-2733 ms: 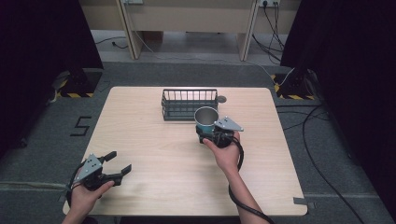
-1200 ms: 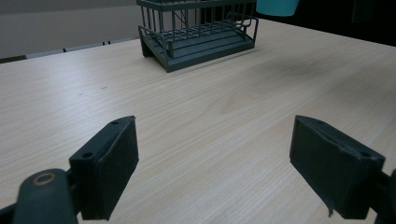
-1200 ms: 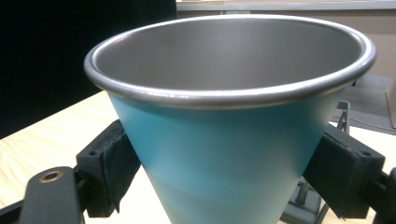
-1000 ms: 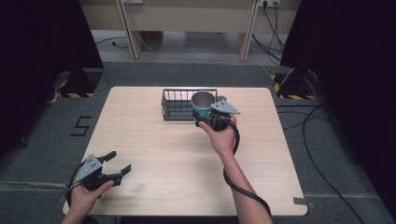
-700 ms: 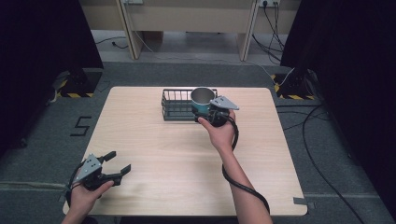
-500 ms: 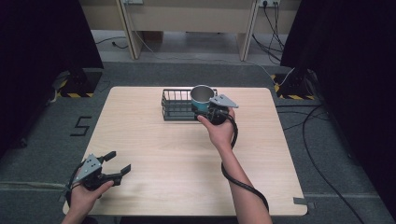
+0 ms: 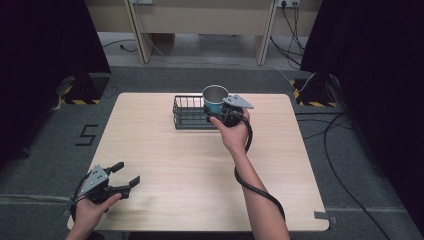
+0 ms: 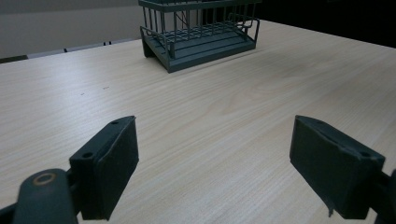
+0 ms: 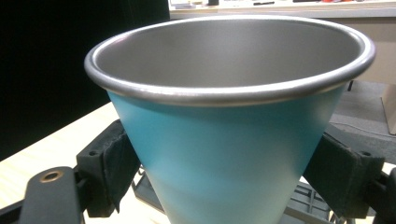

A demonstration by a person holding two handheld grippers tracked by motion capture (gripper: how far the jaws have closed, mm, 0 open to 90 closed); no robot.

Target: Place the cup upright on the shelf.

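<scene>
Right gripper point(image 7: 223, 112) clamps teal cup point(image 7: 214, 100) upright; wire basket point(image 7: 190, 112) directly below-ahead. Left gripper point(image 7: 121, 181) wide open, empty, far from basket.

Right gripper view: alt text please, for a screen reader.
A teal cup with a steel rim, upright and empty, is clamped between the right gripper's two black jaws. Below it sits a dark wire basket on a pale wooden table.
</scene>
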